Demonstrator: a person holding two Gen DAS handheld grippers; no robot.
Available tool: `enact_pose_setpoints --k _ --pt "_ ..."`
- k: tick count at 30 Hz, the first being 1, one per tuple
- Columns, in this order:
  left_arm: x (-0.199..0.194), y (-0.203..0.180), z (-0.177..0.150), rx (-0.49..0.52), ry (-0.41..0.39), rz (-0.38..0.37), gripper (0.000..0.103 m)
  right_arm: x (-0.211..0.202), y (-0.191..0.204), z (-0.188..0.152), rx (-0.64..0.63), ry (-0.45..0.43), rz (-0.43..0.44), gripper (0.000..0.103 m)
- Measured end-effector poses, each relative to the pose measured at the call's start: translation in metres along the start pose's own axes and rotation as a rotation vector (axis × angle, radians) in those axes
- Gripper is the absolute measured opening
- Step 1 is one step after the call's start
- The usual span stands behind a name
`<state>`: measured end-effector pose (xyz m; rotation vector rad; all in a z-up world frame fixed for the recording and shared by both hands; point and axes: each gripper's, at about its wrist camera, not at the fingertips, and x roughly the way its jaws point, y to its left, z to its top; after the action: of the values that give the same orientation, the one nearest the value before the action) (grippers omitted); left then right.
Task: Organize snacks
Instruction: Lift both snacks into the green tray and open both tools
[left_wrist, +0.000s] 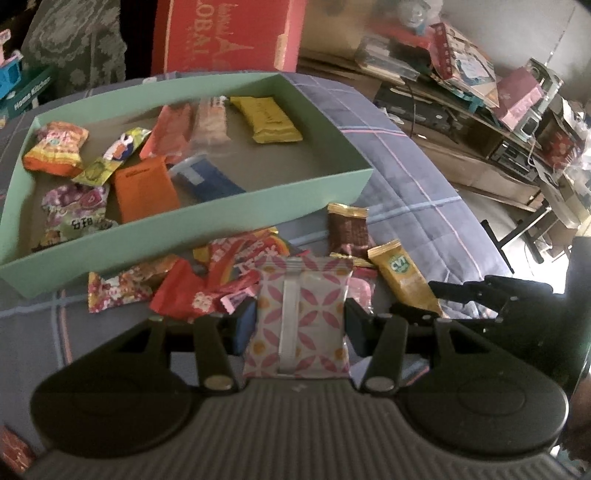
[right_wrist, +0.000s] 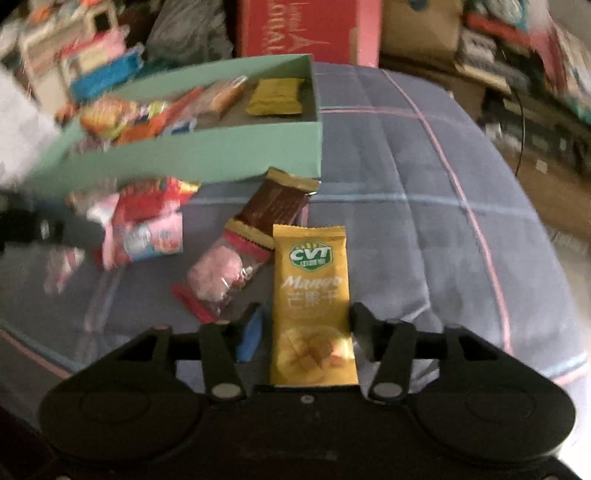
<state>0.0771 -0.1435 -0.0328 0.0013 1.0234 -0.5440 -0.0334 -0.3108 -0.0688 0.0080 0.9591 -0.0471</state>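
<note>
Snacks, left wrist view: pink-patterned packet (left_wrist: 301, 314) clamped between left gripper (left_wrist: 300, 325) jaws, near green box (left_wrist: 236, 206) on blue bedspread (left_wrist: 417, 177). Right wrist view: mango packet (right_wrist: 311, 302) gripped by right gripper (right_wrist: 306, 328); loose snacks beside.

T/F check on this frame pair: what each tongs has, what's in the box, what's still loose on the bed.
1. The left tongs grip a pink-patterned white packet. True.
2. The right tongs straddle a blue packet. False: a yellow CVT mango packet lies between them.
3. The green box is empty. False: it already holds several snacks, including a yellow packet.
4. A brown packet lies on the bedsheet outside the box. True.
</note>
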Motion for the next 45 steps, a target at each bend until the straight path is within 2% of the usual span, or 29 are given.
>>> enact_pose_setpoints --k 1,6,13,20,25,30,38,40,41,42,43,44,45 --pt "0.001 0.001 0.000 -0.005 0.001 -0.002 0.050 -0.002 -0.001 0.002 0.009 0.006 0.013 0.035" --pt "0.000 -0.002 0.001 0.003 -0.008 -0.011 0.050 -0.013 -0.028 0.007 0.220 0.026 0.105 0.034" --pt "-0.004 -0.002 0.006 0.005 -0.026 -0.009 0.050 -0.035 -0.030 0.019 0.230 -0.051 0.094 0.034" --pt "-0.013 0.002 0.045 0.020 -0.108 0.037 0.050 -0.053 -0.029 0.067 0.218 -0.140 0.149 0.034" --pt "-0.006 0.010 0.087 -0.001 -0.147 0.081 0.050 -0.044 -0.028 0.113 0.229 -0.188 0.194 0.034" --pt "0.020 0.017 0.121 -0.029 -0.146 0.128 0.050 -0.017 -0.026 0.153 0.236 -0.181 0.219 0.034" --pt "0.068 0.024 0.138 -0.068 -0.106 0.126 0.050 0.027 -0.025 0.177 0.240 -0.133 0.202 0.035" --pt "0.077 0.025 0.140 -0.066 -0.097 0.125 0.052 0.032 -0.024 0.181 0.243 -0.131 0.197 0.039" --pt "0.079 0.025 0.140 -0.063 -0.095 0.133 0.063 0.031 -0.024 0.182 0.247 -0.137 0.195 0.042" --pt "0.080 0.025 0.139 -0.058 -0.093 0.144 0.074 0.030 -0.025 0.184 0.251 -0.145 0.200 0.056" --pt "0.080 0.025 0.139 -0.055 -0.096 0.158 0.094 0.028 -0.025 0.184 0.257 -0.158 0.204 0.075" --pt "0.079 0.026 0.137 -0.056 -0.107 0.177 0.103 0.027 -0.027 0.186 0.260 -0.172 0.200 0.085" --pt "0.077 0.027 0.136 -0.060 -0.122 0.193 0.103 0.024 -0.026 0.186 0.260 -0.192 0.191 0.099"
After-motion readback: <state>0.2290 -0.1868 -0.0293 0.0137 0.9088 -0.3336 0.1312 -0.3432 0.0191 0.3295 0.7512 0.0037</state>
